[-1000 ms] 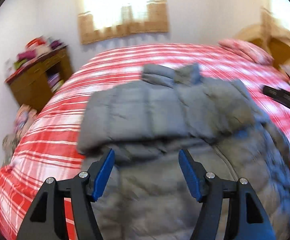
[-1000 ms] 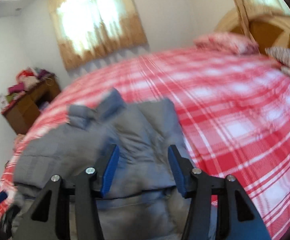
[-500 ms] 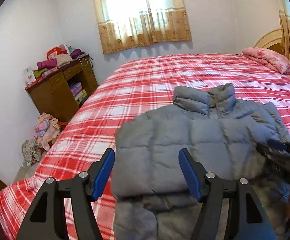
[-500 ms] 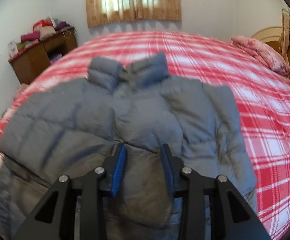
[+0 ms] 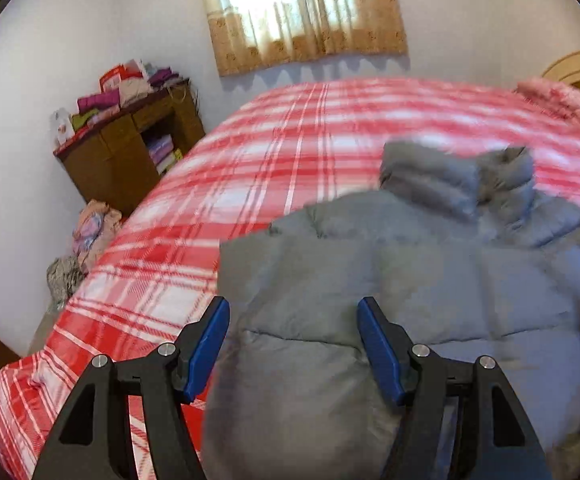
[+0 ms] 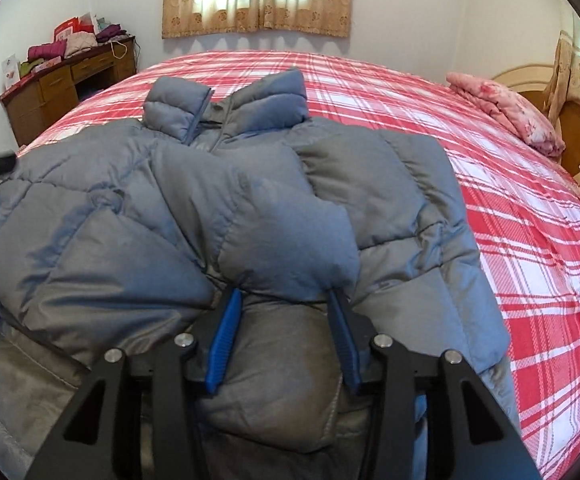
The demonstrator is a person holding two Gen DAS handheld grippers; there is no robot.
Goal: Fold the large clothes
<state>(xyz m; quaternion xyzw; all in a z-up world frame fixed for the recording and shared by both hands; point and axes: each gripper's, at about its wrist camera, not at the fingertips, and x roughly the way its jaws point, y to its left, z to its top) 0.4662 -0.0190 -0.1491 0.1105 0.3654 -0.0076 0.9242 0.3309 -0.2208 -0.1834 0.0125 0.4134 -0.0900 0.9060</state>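
My right gripper, jaws just reopening, straddles the jacket hem without pinching; my left gripper hovers spread over its near edge, ready to fold.

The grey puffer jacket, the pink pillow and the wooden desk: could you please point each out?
grey puffer jacket [image 6: 273,220], right wrist view, folded sleeve
pink pillow [image 6: 506,108], right wrist view, its top
wooden desk [image 6: 61,80], right wrist view, drawer front
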